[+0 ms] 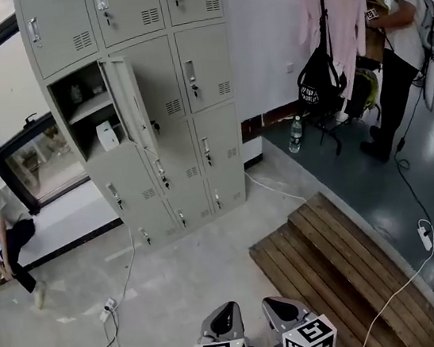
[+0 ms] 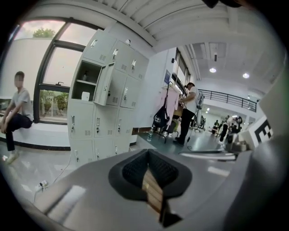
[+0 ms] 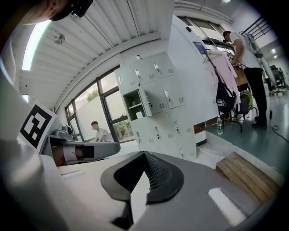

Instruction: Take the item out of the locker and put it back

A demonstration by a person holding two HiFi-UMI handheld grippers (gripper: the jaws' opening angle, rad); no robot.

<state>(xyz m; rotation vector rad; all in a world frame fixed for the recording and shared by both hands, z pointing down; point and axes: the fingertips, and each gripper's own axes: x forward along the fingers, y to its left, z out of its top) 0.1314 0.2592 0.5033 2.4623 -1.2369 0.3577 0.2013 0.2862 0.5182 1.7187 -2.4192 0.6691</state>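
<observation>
A grey bank of lockers [image 1: 150, 98] stands against the far wall. One compartment [image 1: 92, 110] at its left is open, its door [image 1: 131, 104] swung outward. A small white item [image 1: 107, 134] sits on that compartment's lower shelf. The item [image 2: 85, 95] also shows in the left gripper view, and the item [image 3: 139, 115] in the right gripper view. My left gripper [image 1: 224, 320] and right gripper [image 1: 284, 311] hang side by side at the bottom of the head view, far from the lockers. Both are shut with nothing held. The left gripper [image 2: 148, 155] and right gripper [image 3: 144, 158] point toward the lockers.
A wooden pallet step [image 1: 334, 264] lies ahead to the right, leading to a raised dark floor [image 1: 377, 170]. Cables and a plug [image 1: 108, 311] trail over the concrete. One person sits at the left [image 1: 1, 231]. Another stands by a clothes rack [image 1: 399, 47]. A water bottle [image 1: 296, 135] stands nearby.
</observation>
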